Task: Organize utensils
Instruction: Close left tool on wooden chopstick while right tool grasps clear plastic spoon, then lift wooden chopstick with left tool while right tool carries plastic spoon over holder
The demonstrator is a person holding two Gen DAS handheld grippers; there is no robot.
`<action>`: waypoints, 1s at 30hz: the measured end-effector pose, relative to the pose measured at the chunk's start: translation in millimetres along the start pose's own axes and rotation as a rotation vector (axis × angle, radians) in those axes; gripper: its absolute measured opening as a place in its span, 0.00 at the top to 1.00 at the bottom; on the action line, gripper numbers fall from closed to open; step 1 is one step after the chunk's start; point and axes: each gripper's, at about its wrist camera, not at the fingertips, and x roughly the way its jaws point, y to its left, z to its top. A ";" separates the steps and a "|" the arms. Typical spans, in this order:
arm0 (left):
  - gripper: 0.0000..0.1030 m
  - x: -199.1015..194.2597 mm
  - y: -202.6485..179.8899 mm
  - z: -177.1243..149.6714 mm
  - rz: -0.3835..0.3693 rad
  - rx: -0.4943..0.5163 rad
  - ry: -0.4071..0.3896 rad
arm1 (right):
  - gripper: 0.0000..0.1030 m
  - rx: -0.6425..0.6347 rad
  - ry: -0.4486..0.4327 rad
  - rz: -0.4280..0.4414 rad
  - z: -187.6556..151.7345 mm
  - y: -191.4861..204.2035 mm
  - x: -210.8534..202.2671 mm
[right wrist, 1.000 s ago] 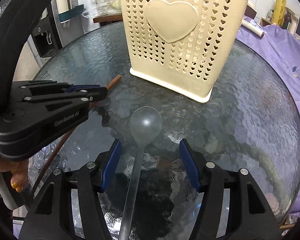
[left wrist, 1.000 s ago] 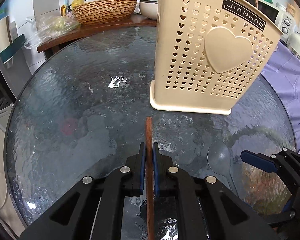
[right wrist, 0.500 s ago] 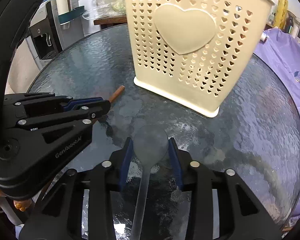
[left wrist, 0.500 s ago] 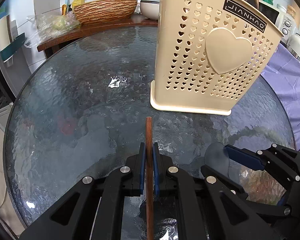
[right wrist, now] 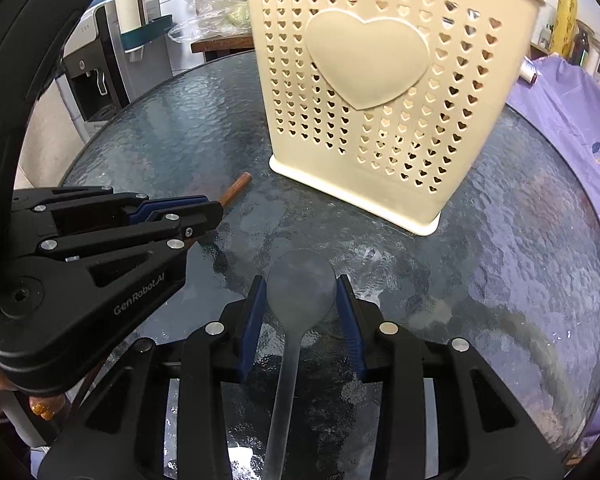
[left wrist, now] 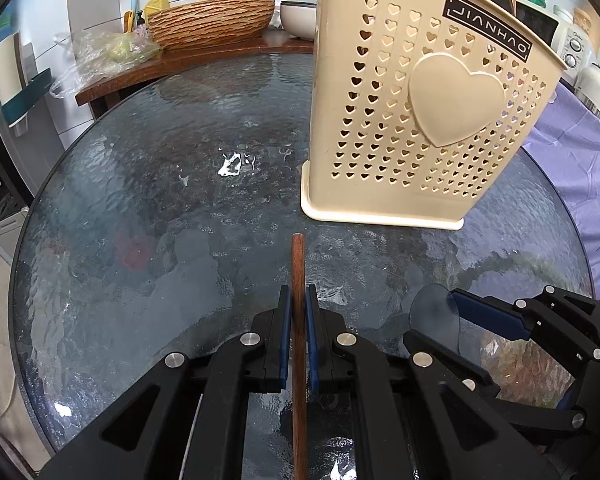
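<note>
A slim brown wooden stick [left wrist: 299, 304] points toward a cream plastic utensil basket [right wrist: 384, 92] pierced with heart-shaped holes, standing upright on the round textured glass desk [left wrist: 160, 208]. Beside the stick, a translucent grey plastic spoon [right wrist: 300, 300] aims its bowl at the basket.

- Your right gripper [right wrist: 301, 300] pinched the bowl of a translucent grey spoon [right wrist: 298, 300] between its blue pads [right wrist: 253, 312], the handle running back toward the camera over a round textured-glass table [right wrist: 520, 280].
- Your left gripper [right wrist: 216, 210] reached in from the left edge, its jaws clamped on a brown wooden stick [right wrist: 236, 194] whose tip poked out beyond them.
- A cream utensil holder [right wrist: 380, 92], punched with small hearts and bearing one large raised heart, stood upright on the glass beyond both tools.
- A purple floral cloth [right wrist: 572, 120] lay past the table's right rim.
</note>
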 end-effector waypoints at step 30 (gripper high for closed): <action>0.94 -91.7 -2.3 14.6 -0.096 -0.023 -0.208 | 0.64 0.073 -0.215 0.145 1.1 -38.3 -101.8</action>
